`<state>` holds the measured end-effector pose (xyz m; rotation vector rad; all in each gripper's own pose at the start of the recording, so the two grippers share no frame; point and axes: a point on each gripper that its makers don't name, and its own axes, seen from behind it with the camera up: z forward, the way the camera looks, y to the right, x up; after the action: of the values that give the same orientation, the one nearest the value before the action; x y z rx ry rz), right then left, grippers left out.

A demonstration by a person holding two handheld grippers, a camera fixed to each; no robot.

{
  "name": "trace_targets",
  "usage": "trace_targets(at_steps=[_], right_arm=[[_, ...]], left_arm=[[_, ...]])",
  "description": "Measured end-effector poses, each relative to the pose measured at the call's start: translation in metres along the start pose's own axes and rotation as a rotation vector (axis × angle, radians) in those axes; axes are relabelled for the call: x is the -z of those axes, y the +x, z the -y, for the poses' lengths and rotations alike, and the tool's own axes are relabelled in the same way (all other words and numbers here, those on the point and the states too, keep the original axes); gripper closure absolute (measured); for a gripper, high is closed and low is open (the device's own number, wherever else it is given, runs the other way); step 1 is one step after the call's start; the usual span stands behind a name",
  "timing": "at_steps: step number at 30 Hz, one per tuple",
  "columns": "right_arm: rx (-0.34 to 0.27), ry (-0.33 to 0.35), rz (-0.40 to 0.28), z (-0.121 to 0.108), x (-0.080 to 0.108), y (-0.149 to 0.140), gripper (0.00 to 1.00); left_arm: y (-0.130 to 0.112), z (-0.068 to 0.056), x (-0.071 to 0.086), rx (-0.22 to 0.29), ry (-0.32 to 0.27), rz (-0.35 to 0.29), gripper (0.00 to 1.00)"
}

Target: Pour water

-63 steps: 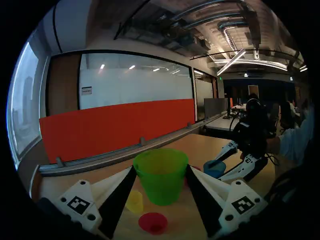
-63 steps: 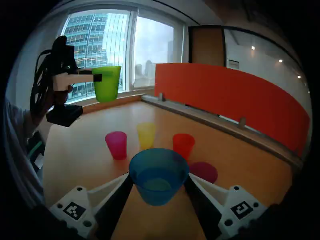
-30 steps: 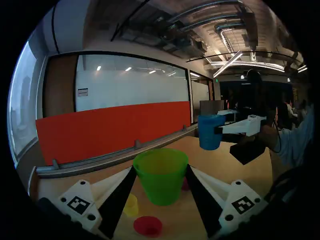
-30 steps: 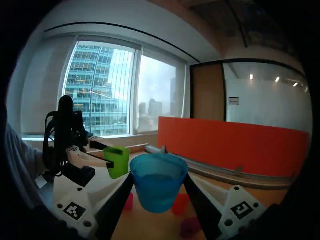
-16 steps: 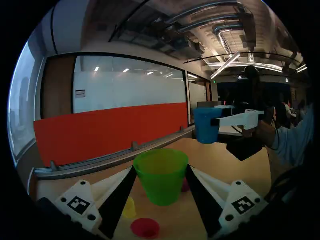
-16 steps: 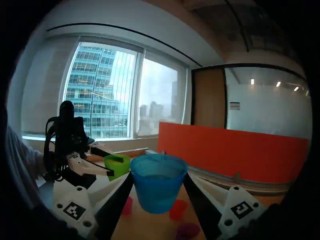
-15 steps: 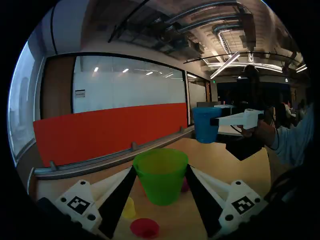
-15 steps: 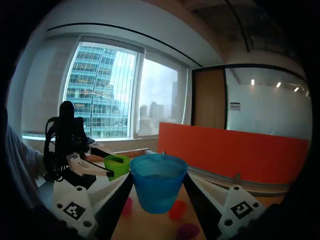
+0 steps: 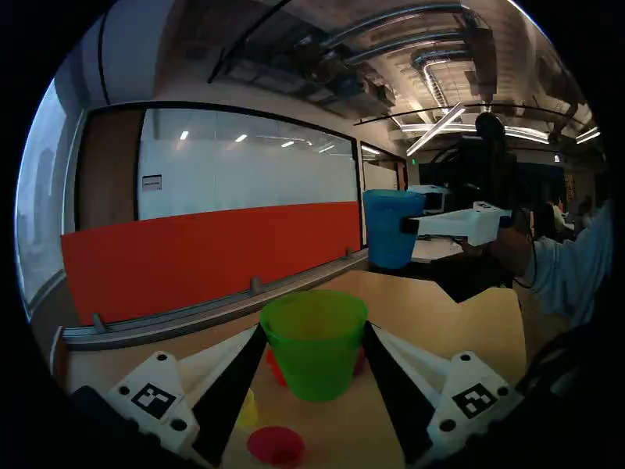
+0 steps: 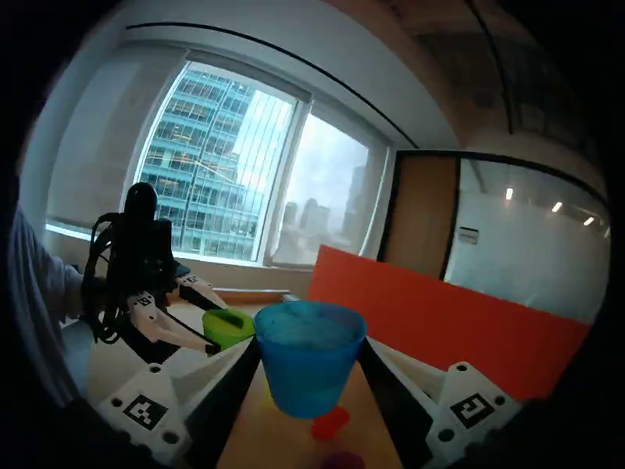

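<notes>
Green plastic cup (image 9: 314, 356), clenched on both sides by the fingers of the left hand-held gripper (image 9: 314, 327), is held upright above the tabletop (image 9: 453, 313) with its mouth upward, judged so that a pour can be received. The blue cup (image 10: 310, 383) is grasped likewise in the right hand-held gripper (image 10: 310, 341) and is held level, higher than the green one and near it but apart. Water (image 10: 308, 327) is seen inside the blue cup, close to the rim; the level hold is judged to prevent spilling until the lip has been brought over the green mouth. Pouring is judged not yet begun, and a tilt toward the green cup is called for next. Counted: two hand-held grippers; two held cups, one green and one blue. On the tabletop below, a small red cup (image 9: 275, 445) and a yellow cup (image 9: 248, 408) are made out, with red slivers (image 9: 272, 366) at either side of the green cup; whether these belong to one cup or two cannot be told.
</notes>
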<state>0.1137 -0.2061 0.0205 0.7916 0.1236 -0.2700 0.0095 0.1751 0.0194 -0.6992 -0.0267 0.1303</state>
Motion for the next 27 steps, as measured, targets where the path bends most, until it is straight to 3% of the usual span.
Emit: trace_targets(at_steps=[17, 27], right_arm=[[0.222, -0.005, -0.010, -0.004, -0.009, 0.032, 0.10], [0.393, -0.020, -0.003, -0.008, -0.019, 0.049, 0.11]], left_arm=[[-0.003, -0.015, -0.002, 0.000, -0.034, -0.010, 0.13], [-0.006, -0.027, -0.006, 0.000, -0.062, -0.013, 0.13]])
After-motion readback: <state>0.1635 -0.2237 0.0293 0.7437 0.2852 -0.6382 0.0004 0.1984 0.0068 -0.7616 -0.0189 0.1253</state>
